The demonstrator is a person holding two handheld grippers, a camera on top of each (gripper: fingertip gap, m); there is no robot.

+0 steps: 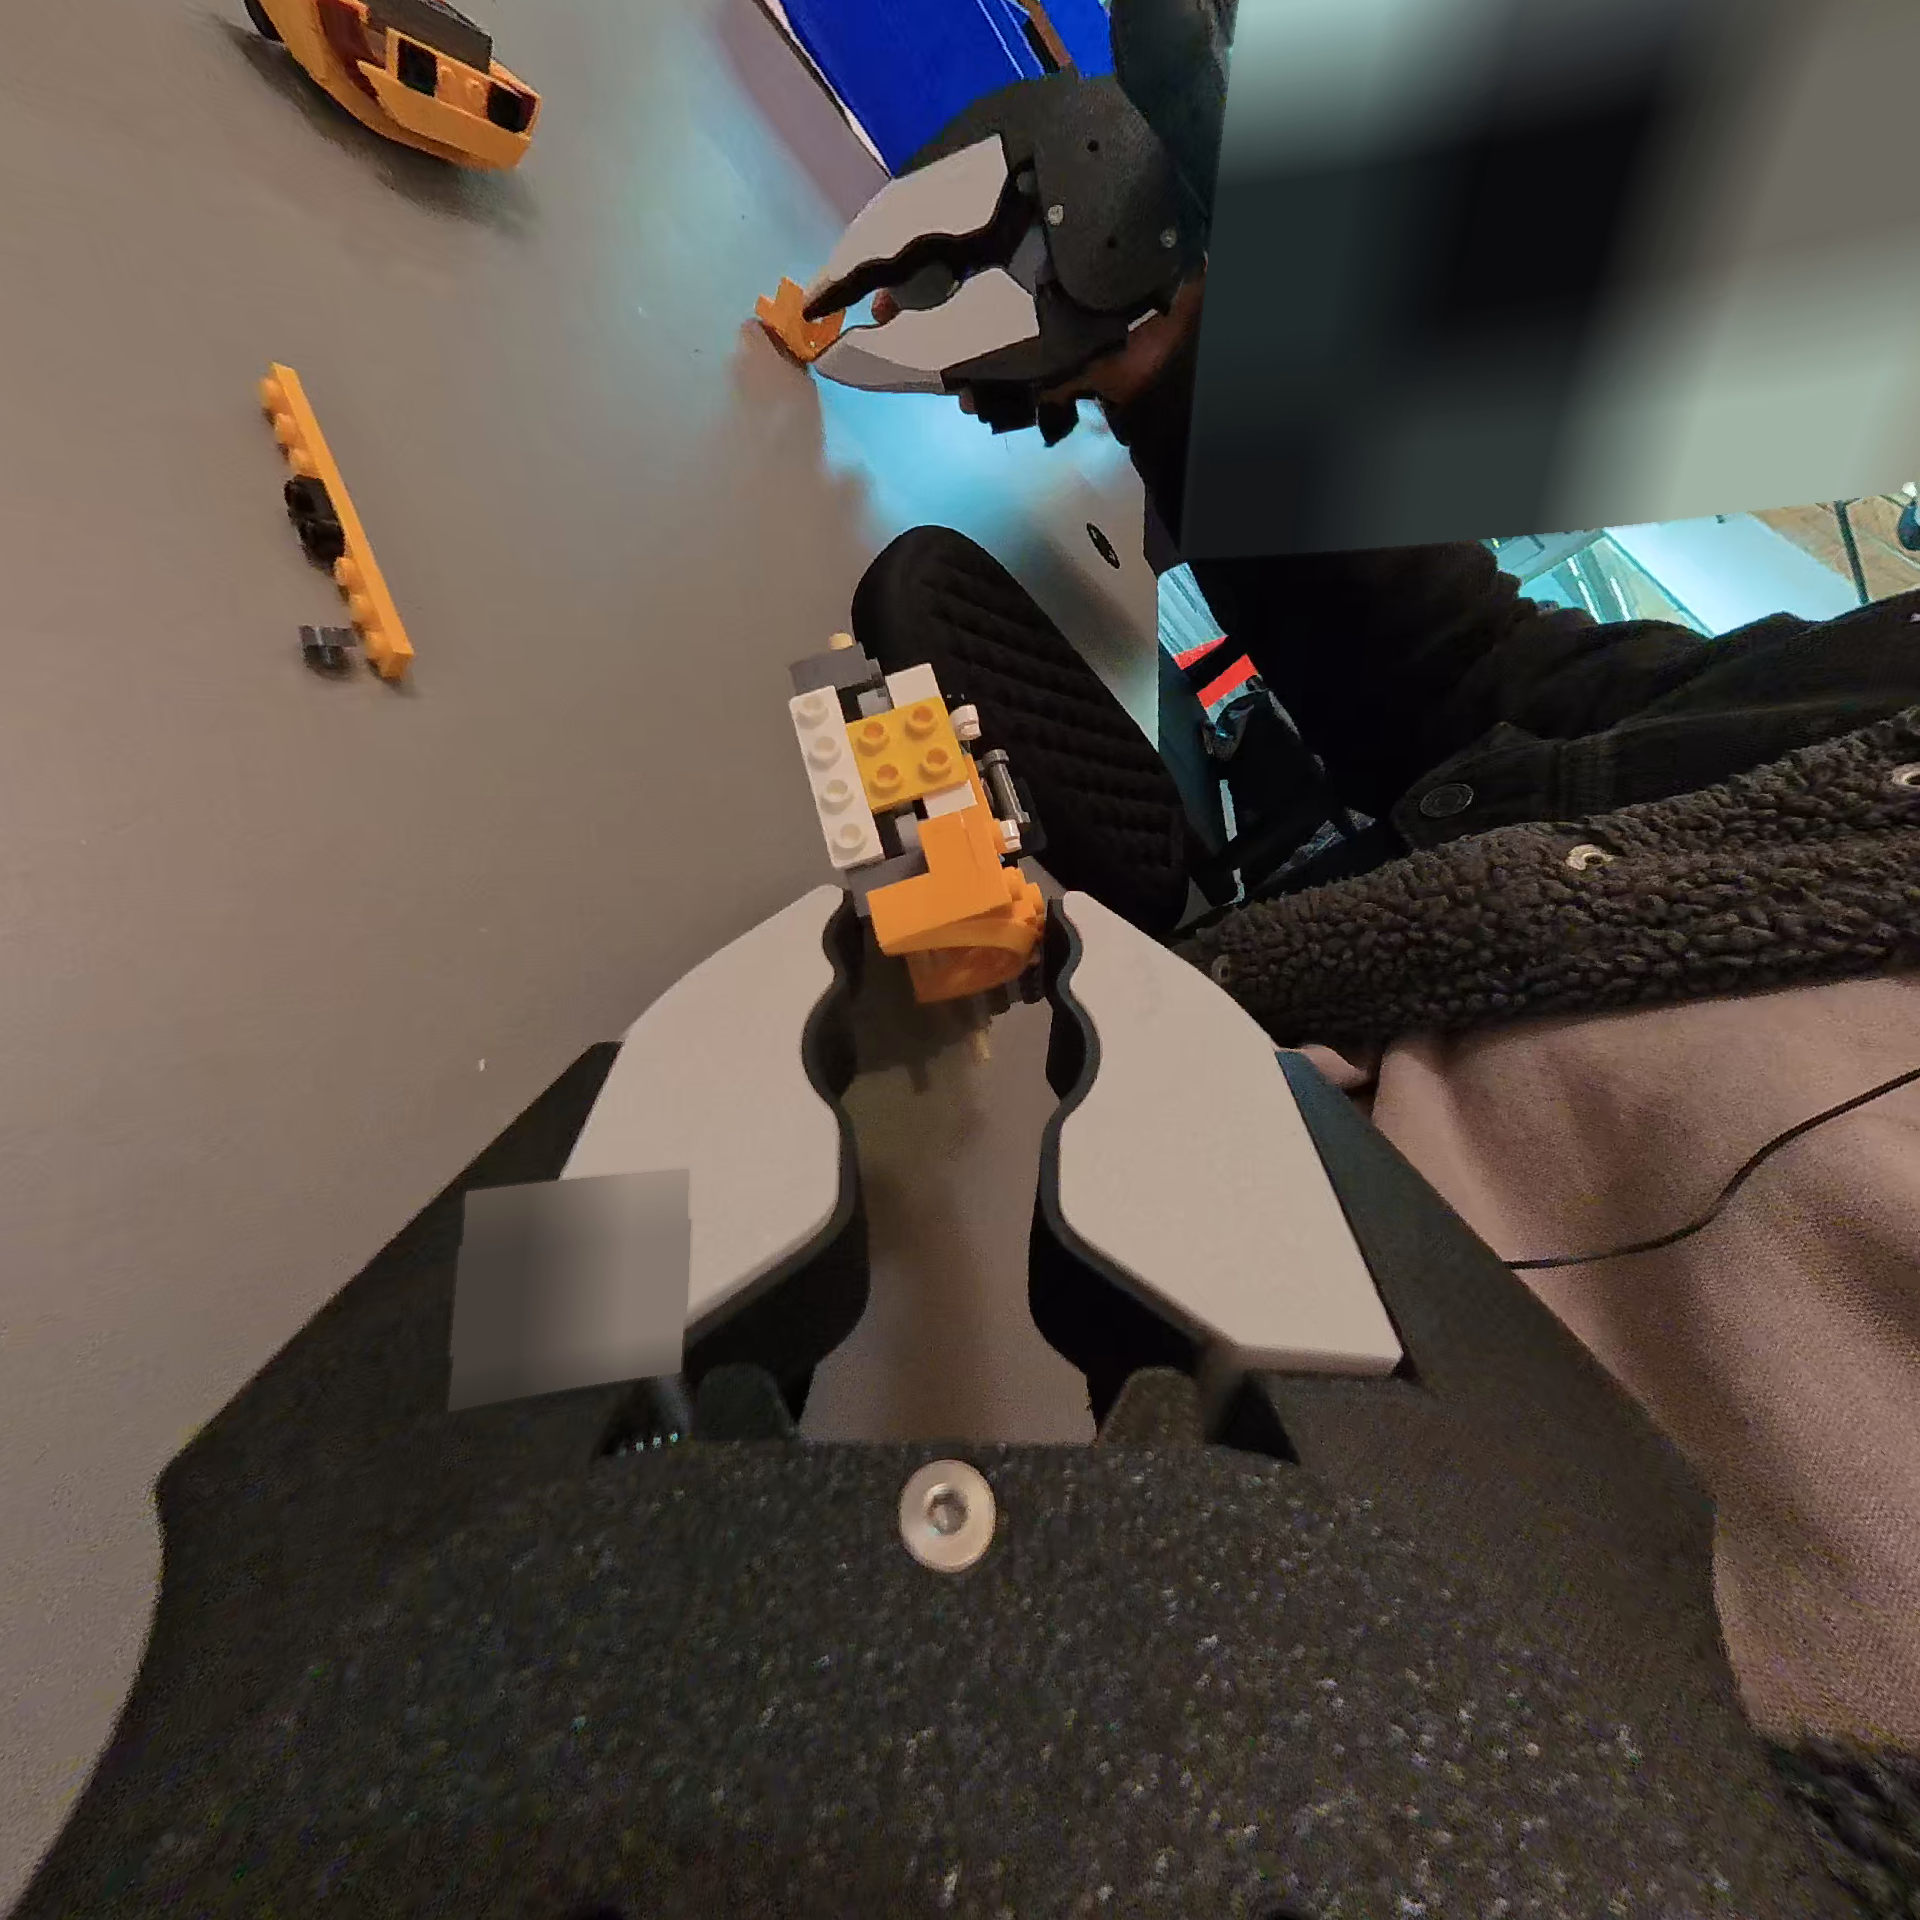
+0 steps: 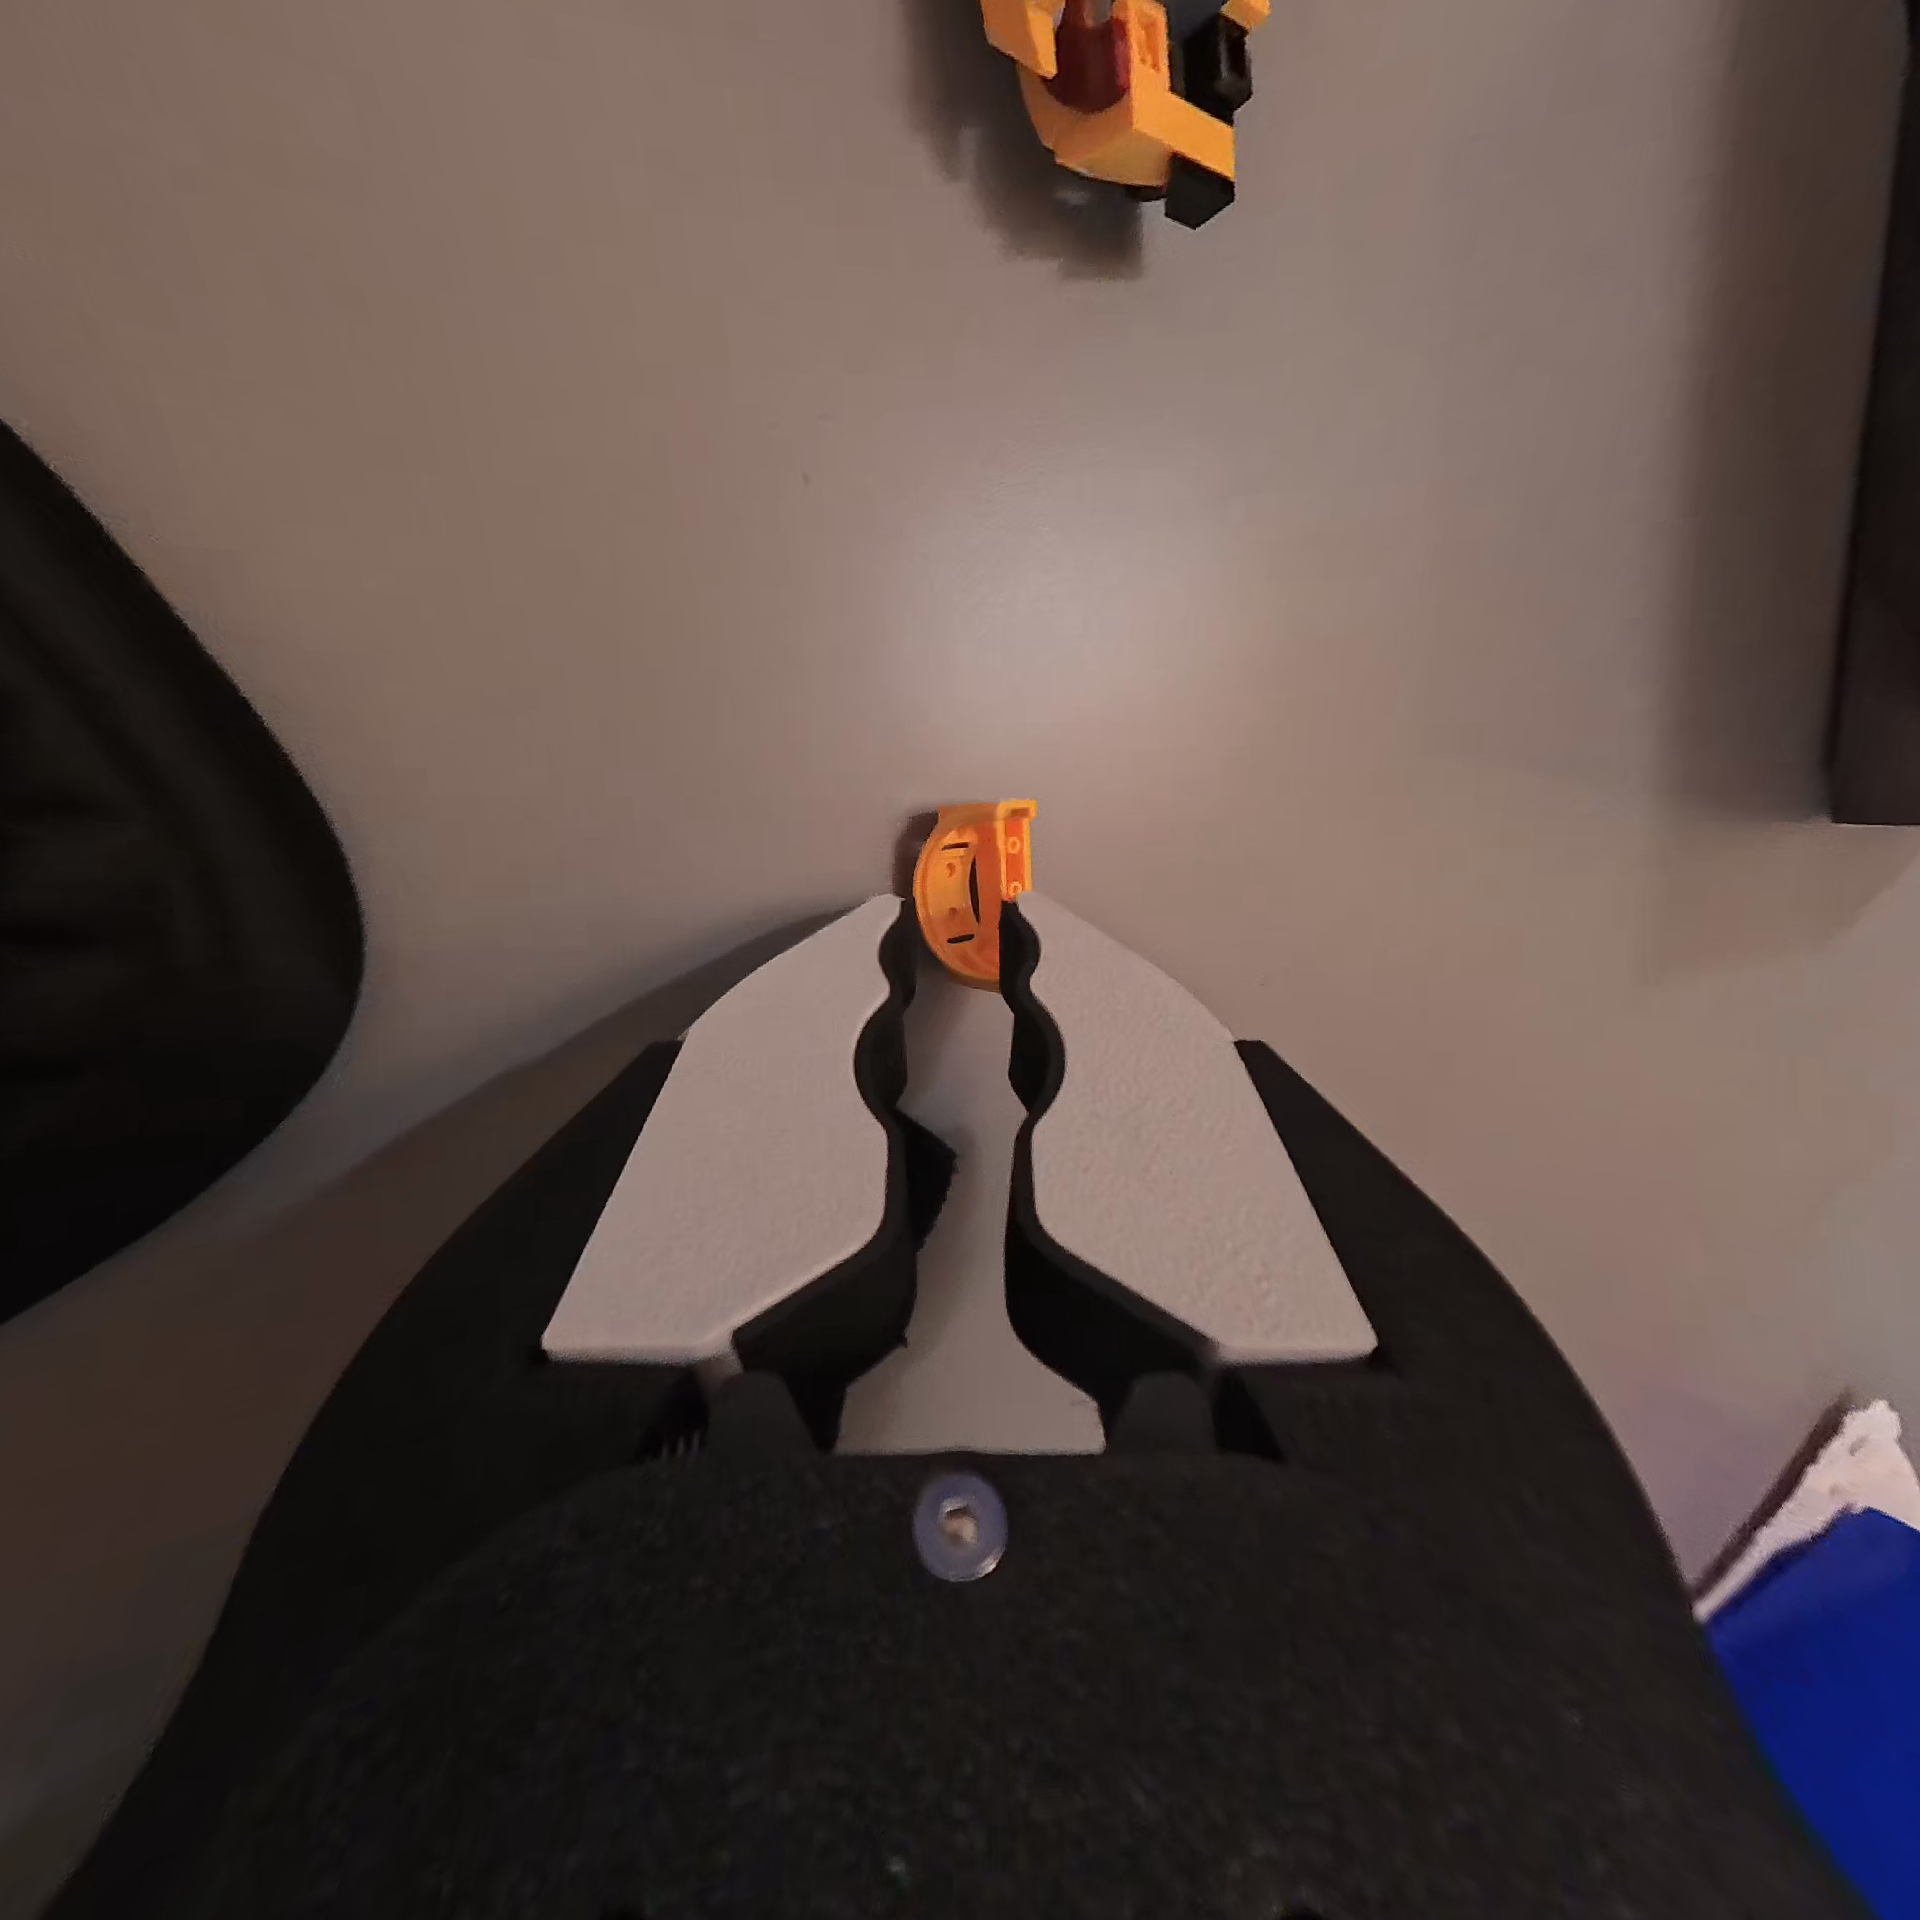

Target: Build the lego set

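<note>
Between the left gripper [image 1: 951, 930] tips, at 12 o'clock of its wrist view, sits the part-built assembly [image 1: 909, 805]: white, yellow, grey and orange bricks, clenched by its orange lower end, studs facing the cam. It hangs off the table [image 1: 540, 883] edge, over the person's lap.

Farther out, approx 1 o'clock, the right gripper [image 1: 821, 327] pinches a small orange curved piece [image 1: 795, 324] at the tips, touching or just above the table; which one can't be told. Its own view shows the same piece [image 2: 977, 894] nipped by its lower edge only, w/ most of it sticking out past the tips.

Step in hand, prob: carry that piece to the assembly and seat it. To do it well: lift straight, since the grip is shallow and the piece could pivot or pop out. Keep the left gripper steady, turn the studs toward the incoming piece, line up before pressing, and push along the stud axis, not sideways.

Beyond, at 10 o'clock, a long orange plate [image 1: 338, 520] w/ a black bit on it lies flat. At 11 o'clock lies a larger orange sub-build [image 1: 416, 78], well apart.
</note>
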